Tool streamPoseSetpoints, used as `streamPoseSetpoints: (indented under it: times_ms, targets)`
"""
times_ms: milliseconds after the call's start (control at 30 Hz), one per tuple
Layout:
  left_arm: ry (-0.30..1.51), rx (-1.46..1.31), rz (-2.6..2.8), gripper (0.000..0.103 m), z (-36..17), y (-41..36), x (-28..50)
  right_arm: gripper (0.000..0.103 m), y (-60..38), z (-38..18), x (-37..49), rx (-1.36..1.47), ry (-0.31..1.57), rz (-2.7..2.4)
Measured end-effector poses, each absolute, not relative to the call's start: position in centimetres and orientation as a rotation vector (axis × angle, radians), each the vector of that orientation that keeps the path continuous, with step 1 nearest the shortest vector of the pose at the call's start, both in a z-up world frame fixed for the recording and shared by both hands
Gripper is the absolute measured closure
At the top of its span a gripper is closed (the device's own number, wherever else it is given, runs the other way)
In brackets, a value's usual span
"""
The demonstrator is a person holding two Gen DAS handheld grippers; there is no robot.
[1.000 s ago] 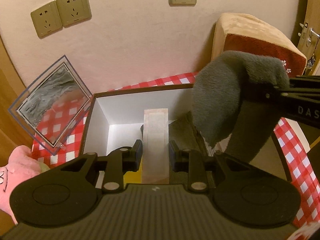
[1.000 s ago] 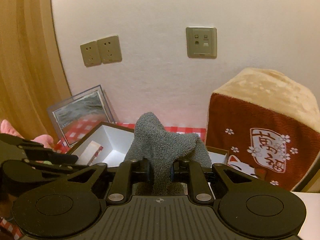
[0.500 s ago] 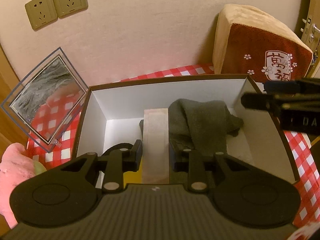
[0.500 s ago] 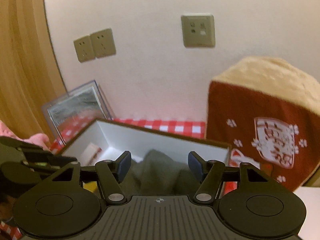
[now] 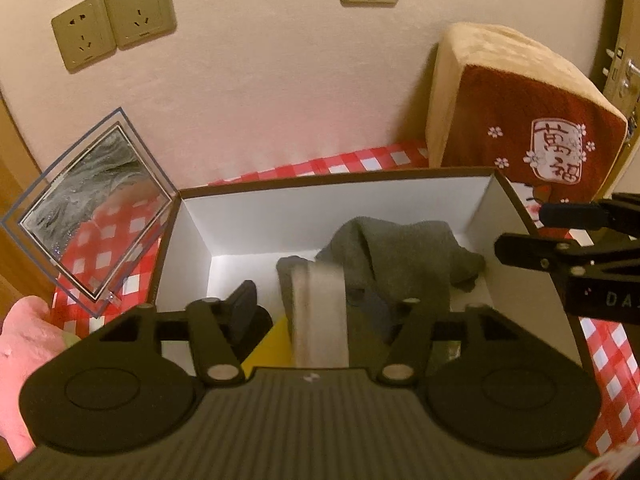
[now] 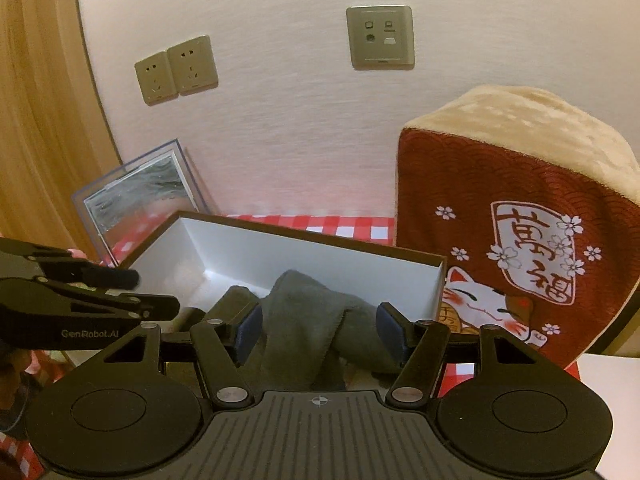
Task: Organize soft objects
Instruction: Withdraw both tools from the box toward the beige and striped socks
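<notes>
Left gripper (image 5: 316,312) jaws just opening, pale folded cloth (image 5: 318,316) loose between them, right gripper (image 6: 318,330) spread wide above grey towel (image 6: 304,320) in white box (image 6: 320,256)

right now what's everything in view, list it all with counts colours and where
grey fleece cloth: 1, grey, crumpled inside box, right half
pale folded strip: 1, cream, blurred, between left gripper's open jaws, over box
open cardboard box: 1, brown outside, white inside, on checked cloth
checked tablecloth: 1, red and white, under box
clear acrylic photo frame: 1, leaning left of box
plush cube cushion: 1, red and beige, lucky-cat print, right of box
pink plush toy: 1, far left
wall sockets: 3 plates, olive, wall
left gripper: black, jaws just opened
right gripper: black, open above grey cloth
</notes>
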State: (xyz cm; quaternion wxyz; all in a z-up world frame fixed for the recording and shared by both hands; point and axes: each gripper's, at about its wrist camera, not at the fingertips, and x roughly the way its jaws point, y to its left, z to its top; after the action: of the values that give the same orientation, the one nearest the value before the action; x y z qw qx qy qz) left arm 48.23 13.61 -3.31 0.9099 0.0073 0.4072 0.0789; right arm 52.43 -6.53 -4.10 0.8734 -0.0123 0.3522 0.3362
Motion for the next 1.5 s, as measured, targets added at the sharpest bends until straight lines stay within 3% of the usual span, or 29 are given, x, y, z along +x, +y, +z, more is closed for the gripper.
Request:
streamPoseSetpoints:
  times_ms: [933,1300,1500]
  targets:
    - [0.853,-0.013,0.174,0.042,-1.2,13.6,41.7,0.037,-9.1,-3.2,47.6,-0.003,0.765,0.733]
    - [0.845,-0.036,0.151,0.042,0.0,11.5,36.2,0.024,-12.3,-1.6,42.6,0.061,0.748,0.726]
    - [0.847,-0.049,0.151,0.042,0.0,10.5,32.7,0.023,-13.9,-1.9,39.7,0.078,0.774,0.709]
